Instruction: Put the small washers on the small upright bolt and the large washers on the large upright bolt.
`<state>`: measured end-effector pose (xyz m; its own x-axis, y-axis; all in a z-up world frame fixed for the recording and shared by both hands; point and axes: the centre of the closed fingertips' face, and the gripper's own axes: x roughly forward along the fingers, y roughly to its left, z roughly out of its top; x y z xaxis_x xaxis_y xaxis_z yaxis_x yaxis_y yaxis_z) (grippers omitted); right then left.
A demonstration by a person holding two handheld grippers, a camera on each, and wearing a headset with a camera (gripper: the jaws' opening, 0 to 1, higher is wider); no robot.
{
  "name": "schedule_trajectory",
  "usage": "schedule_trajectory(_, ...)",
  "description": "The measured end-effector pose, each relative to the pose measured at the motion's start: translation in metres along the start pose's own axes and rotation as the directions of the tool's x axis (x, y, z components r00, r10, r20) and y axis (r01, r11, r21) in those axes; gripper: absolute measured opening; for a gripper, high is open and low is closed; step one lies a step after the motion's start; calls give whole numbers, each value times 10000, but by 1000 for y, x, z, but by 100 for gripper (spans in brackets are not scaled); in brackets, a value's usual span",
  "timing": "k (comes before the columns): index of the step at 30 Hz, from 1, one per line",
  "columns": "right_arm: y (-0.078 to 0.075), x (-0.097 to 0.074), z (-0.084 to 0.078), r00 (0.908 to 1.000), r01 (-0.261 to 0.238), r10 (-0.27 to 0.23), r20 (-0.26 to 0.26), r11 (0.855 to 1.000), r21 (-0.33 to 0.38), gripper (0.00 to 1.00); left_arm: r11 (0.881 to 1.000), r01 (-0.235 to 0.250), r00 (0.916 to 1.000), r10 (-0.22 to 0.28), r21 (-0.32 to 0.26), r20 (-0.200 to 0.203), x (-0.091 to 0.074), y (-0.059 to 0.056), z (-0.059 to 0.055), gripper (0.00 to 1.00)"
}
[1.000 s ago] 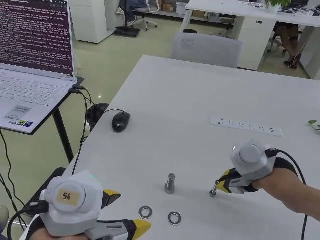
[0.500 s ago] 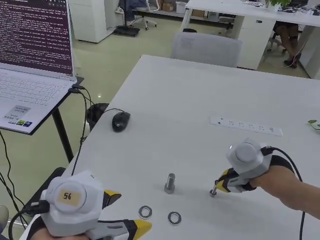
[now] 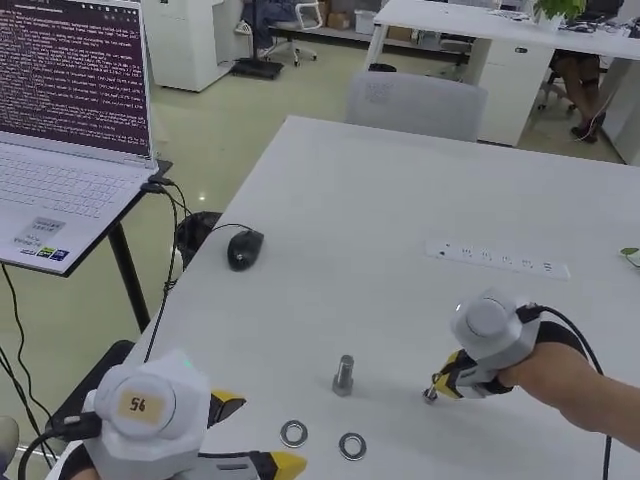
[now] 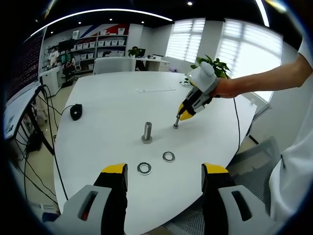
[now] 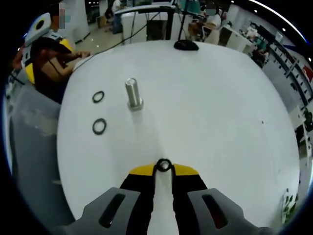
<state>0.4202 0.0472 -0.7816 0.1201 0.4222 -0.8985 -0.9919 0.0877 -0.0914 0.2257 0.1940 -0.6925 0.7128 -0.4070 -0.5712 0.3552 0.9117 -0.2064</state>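
Note:
The large bolt [image 3: 343,375] stands upright on the white table [image 3: 380,230]. Two washers [image 3: 293,433] [image 3: 352,445] lie flat in front of it. My right gripper [image 3: 440,388] is shut on the small bolt [image 3: 430,396], whose lower end rests on the table right of the large bolt. In the right gripper view the small bolt [image 5: 164,165] sits between the shut jaws, with the large bolt [image 5: 132,95] and washers [image 5: 98,96] [image 5: 100,126] beyond. My left gripper [image 4: 165,169] is open and holds nothing, hovering at the table's near edge, short of the washers [image 4: 144,168] [image 4: 168,156].
A black mouse [image 3: 245,248] lies at the table's left side and a white power strip [image 3: 495,258] at the far right. An open laptop [image 3: 60,150] stands on a stand to the left. A grey chair [image 3: 415,100] is behind the table.
My right gripper has shifted slightly left with the small bolt. The washers, the large bolt and my left gripper have stayed put; the head camera tipped a little.

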Motion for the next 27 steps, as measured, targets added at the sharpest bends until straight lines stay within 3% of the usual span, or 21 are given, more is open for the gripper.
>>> schedule_trajectory(15, -2, 25, -15, 9980, 192, -158, -612, 9982, 560, 13, 9999, -87, 10000, 87, -53, -30, -3, 3, -3, 60)
schedule_trajectory(21, 1, 26, -18, 9979, 243, -198, -611, 9970, 729, 13, 9998, -173, 9998, 172, -119, -68, -5, 5, -7, 60)
schedule_trajectory(27, 10, 23, -37, 9966, 171, -94, -815, 9954, 940, 14, 9998, -187, 9998, 187, -119, -20, -4, 5, -5, 60)
